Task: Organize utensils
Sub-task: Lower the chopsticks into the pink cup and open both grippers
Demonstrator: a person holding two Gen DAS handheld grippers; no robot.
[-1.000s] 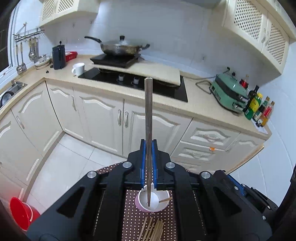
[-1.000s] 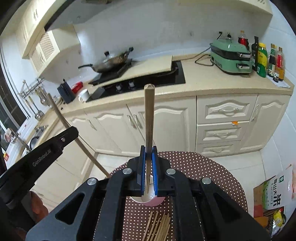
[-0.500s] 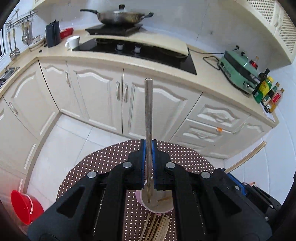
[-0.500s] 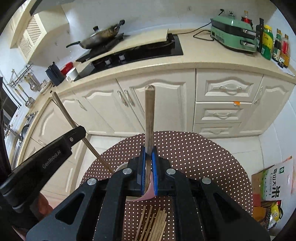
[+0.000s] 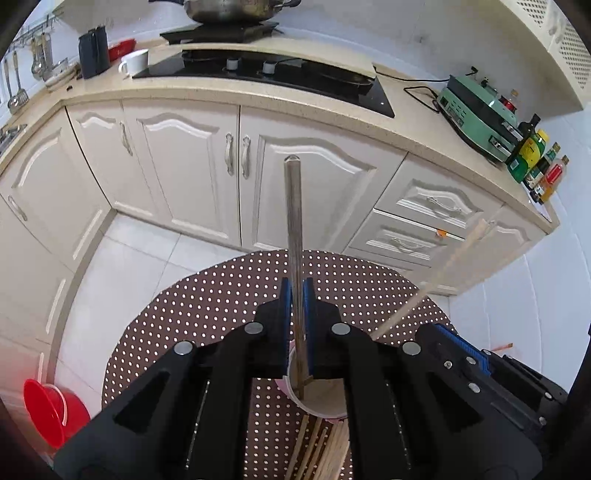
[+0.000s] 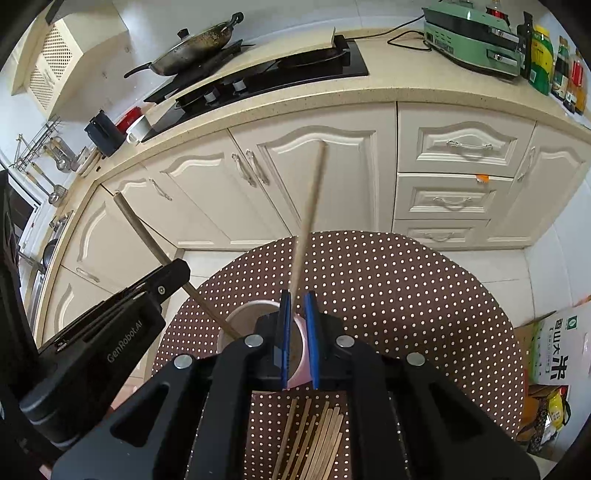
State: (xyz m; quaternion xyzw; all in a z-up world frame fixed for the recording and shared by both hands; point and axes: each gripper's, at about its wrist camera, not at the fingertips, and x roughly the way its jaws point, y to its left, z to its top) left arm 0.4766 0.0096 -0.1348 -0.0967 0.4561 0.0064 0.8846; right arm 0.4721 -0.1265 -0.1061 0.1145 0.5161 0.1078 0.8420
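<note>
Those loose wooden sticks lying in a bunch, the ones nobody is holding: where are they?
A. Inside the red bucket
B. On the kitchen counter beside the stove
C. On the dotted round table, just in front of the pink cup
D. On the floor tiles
C: the loose chopsticks lie on the dotted table, right beside the pink cup.

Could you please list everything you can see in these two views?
dark chopstick: one, grey-brown, clamped upright in left gripper
pale chopstick: one, blurred, tilted above the cup
loose chopsticks: bundle, pale wood, flat on table
cup: one, pink, on table
table: one, brown with white dots
wok: one, dark, on hob
mug: one, white, on counter
cooker: one, green, on counter
bottles: several, mixed colours, counter end
basin: one, red, on floor
left gripper: black, blue pads, shut
right gripper: black, blue pads, open
</note>
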